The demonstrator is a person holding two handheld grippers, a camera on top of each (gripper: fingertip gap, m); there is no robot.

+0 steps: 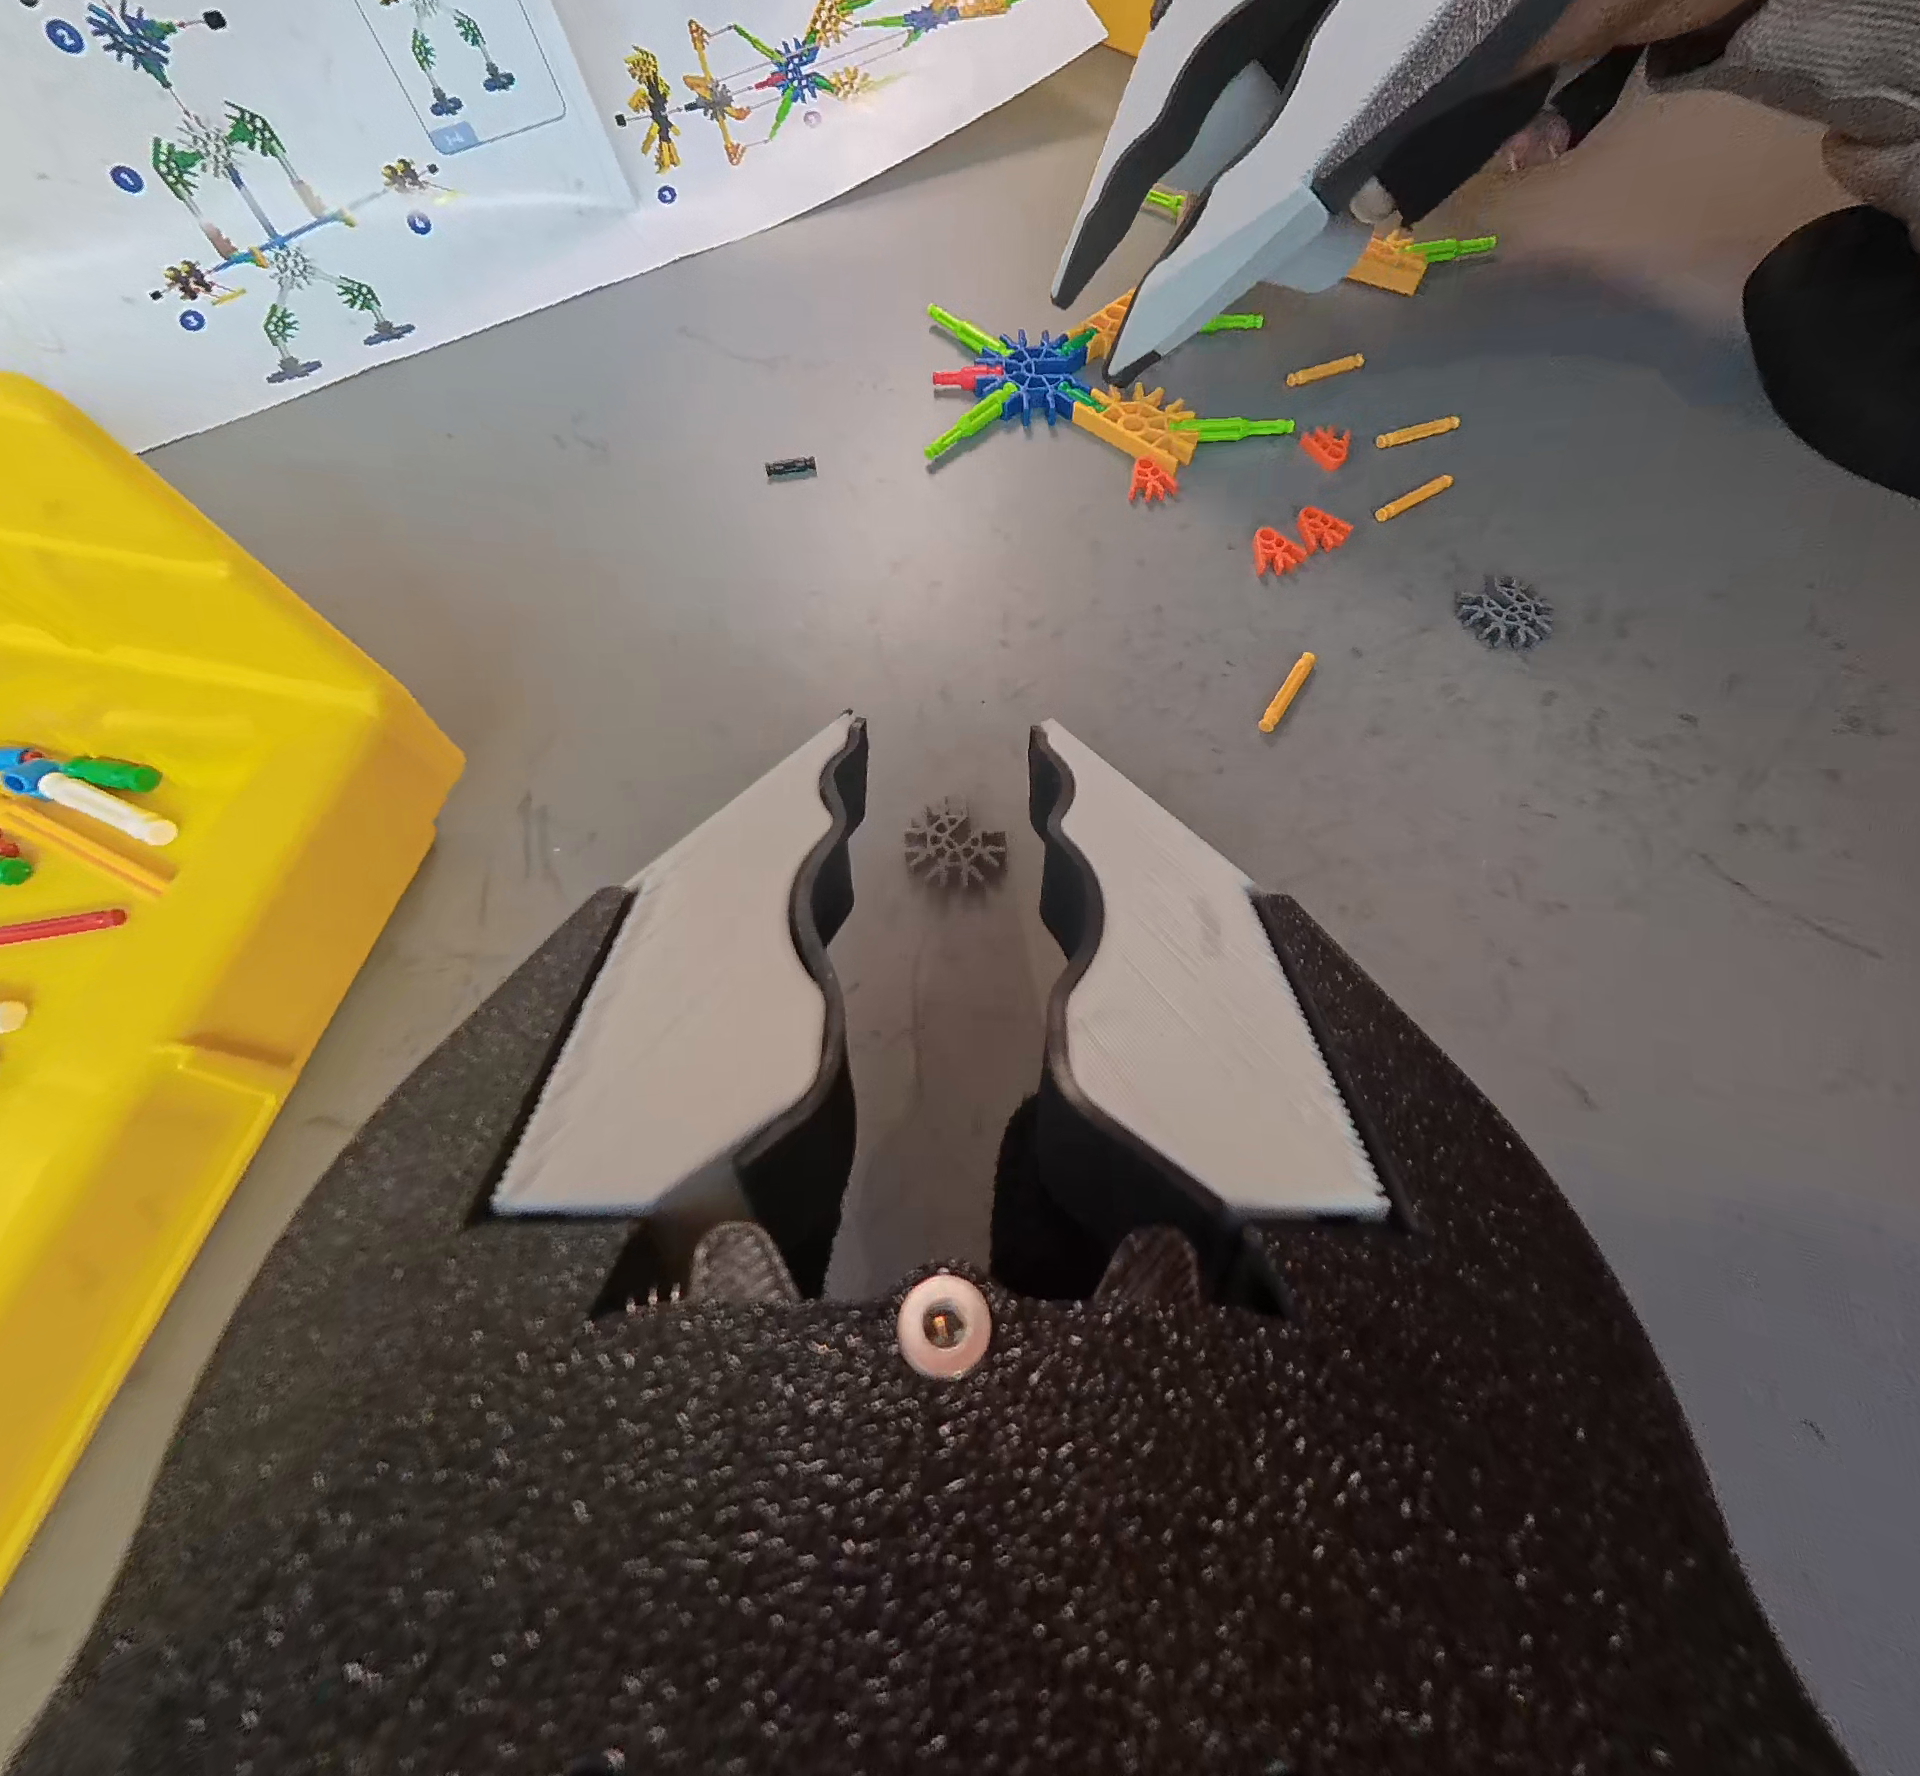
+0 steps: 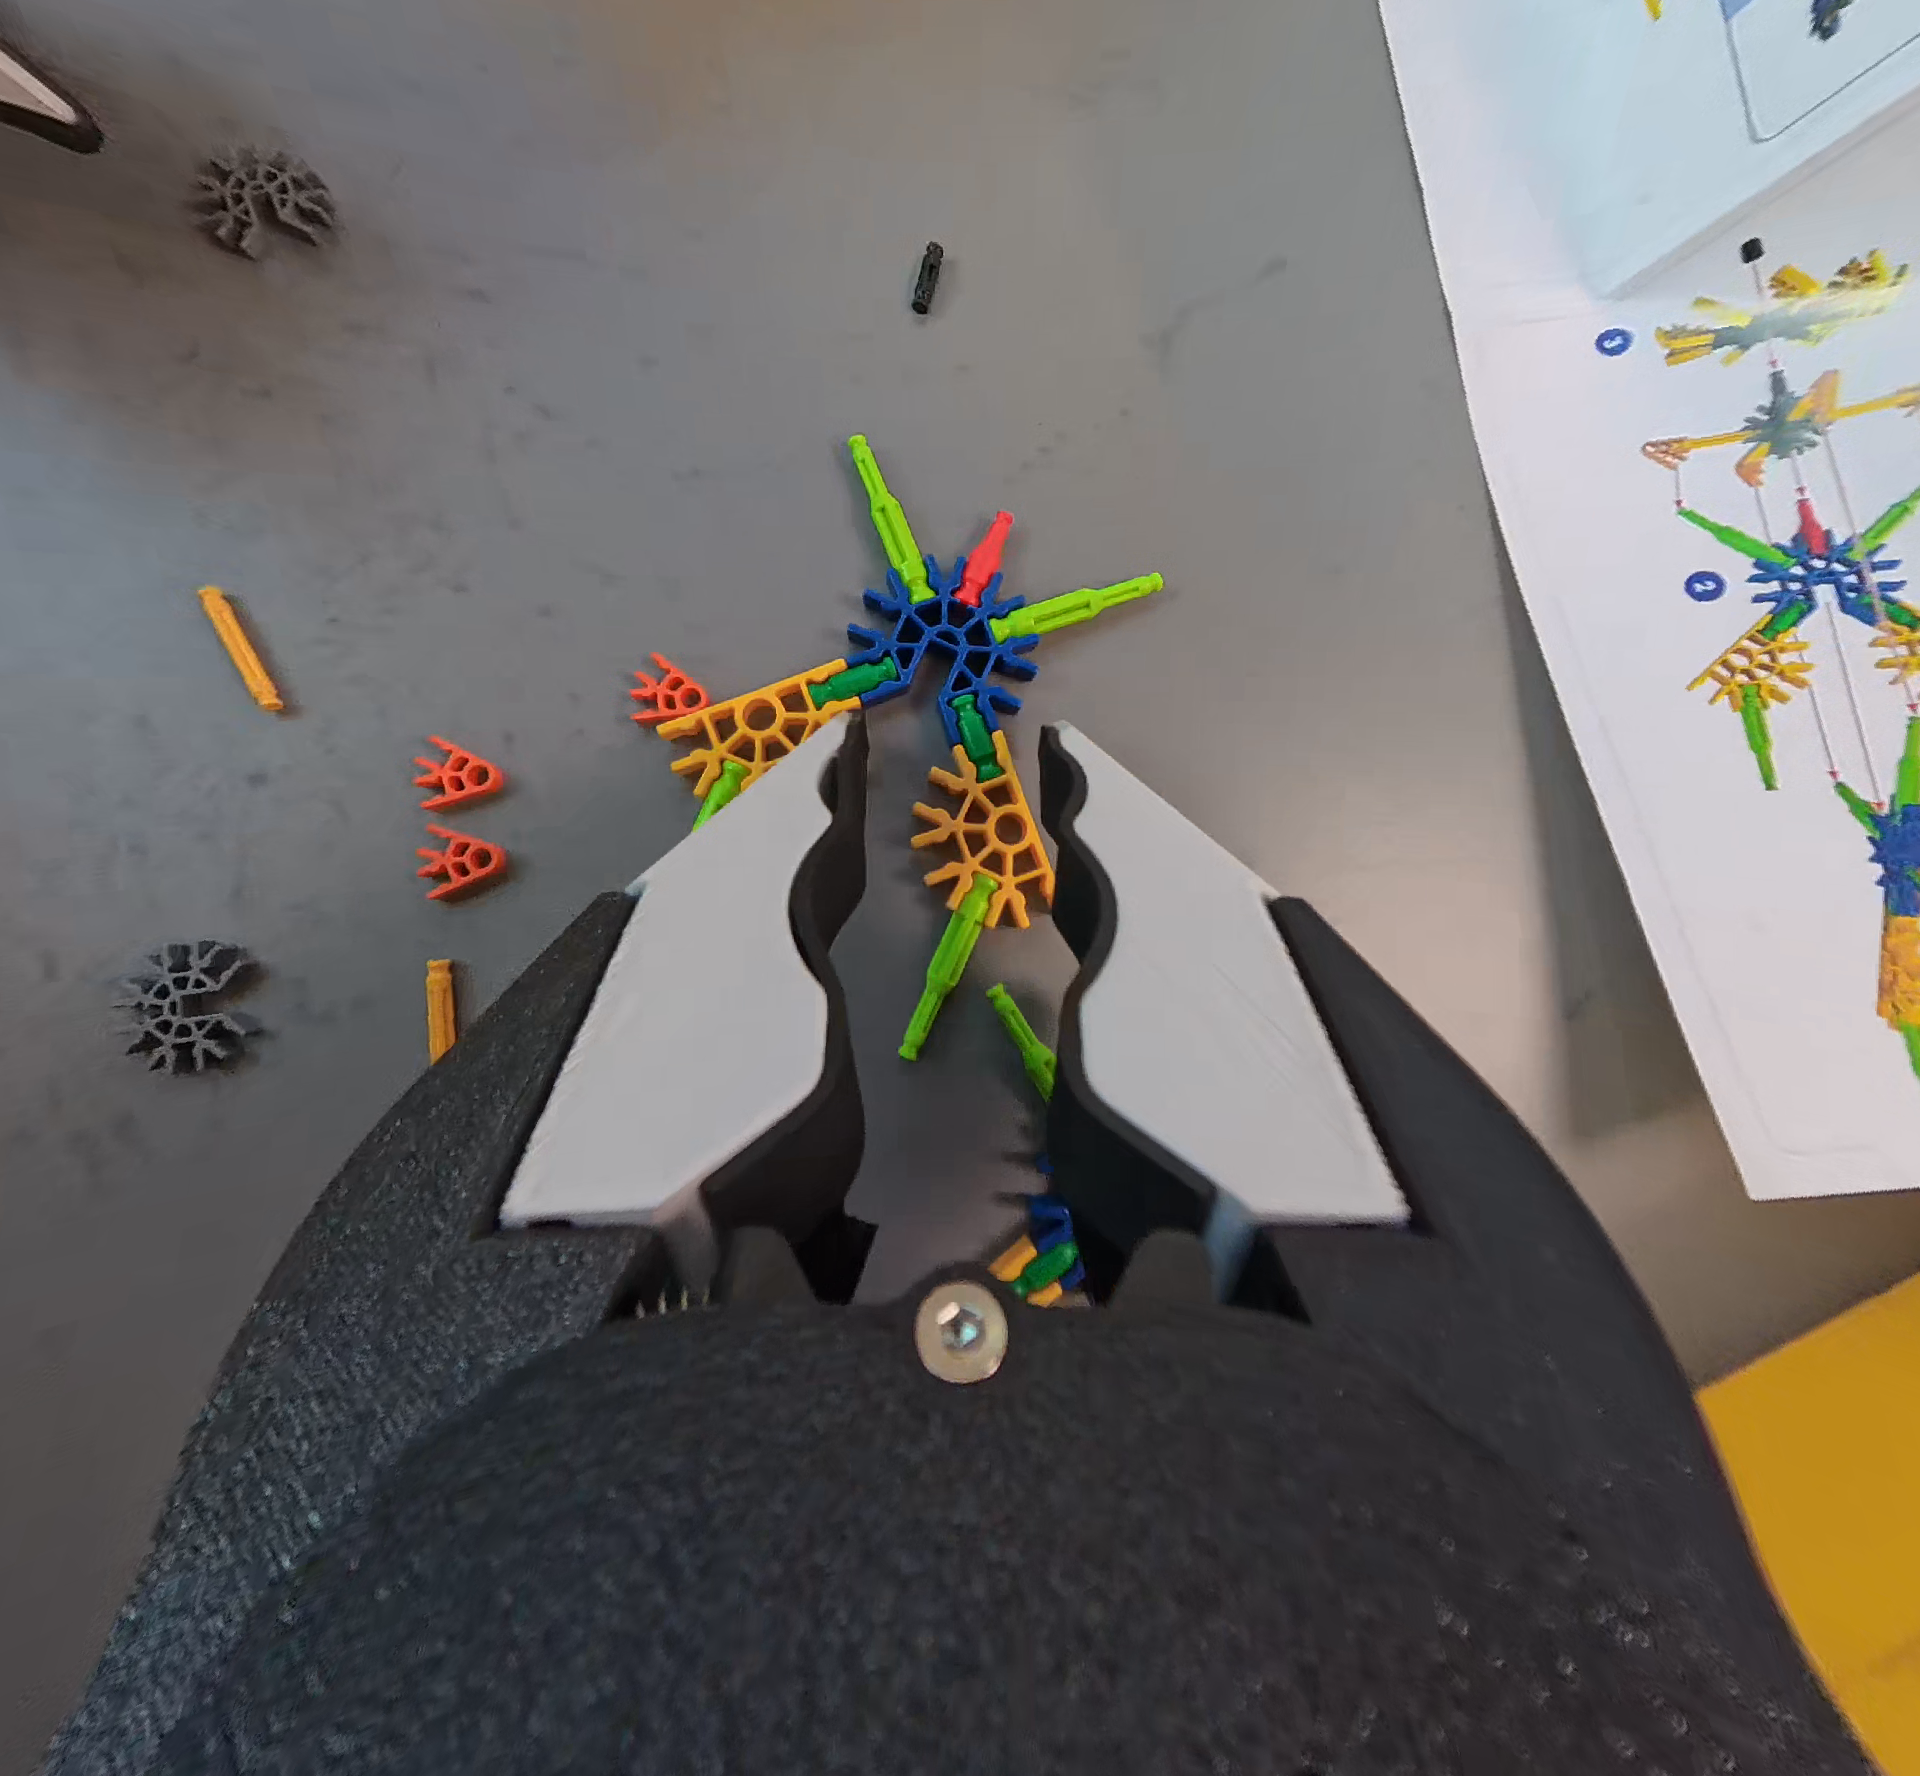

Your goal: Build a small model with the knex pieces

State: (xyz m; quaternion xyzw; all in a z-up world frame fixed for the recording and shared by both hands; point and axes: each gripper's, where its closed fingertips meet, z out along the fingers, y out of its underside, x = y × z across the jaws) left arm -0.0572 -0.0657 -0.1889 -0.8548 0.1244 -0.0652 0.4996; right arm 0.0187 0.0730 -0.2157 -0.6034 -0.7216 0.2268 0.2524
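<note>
Blue-hubbed assembly (image 2: 945, 635) lies between the wide right tool (image 2: 951, 739); only the left view shows the wide left tool (image 1: 948, 739) over a grey connector (image 1: 954, 843).

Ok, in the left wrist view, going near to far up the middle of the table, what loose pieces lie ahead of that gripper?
left gripper → dark grey snowflake connector between its open fingers → small black rod → blue-hubbed assembly under the right gripper → instruction sheet.
</note>
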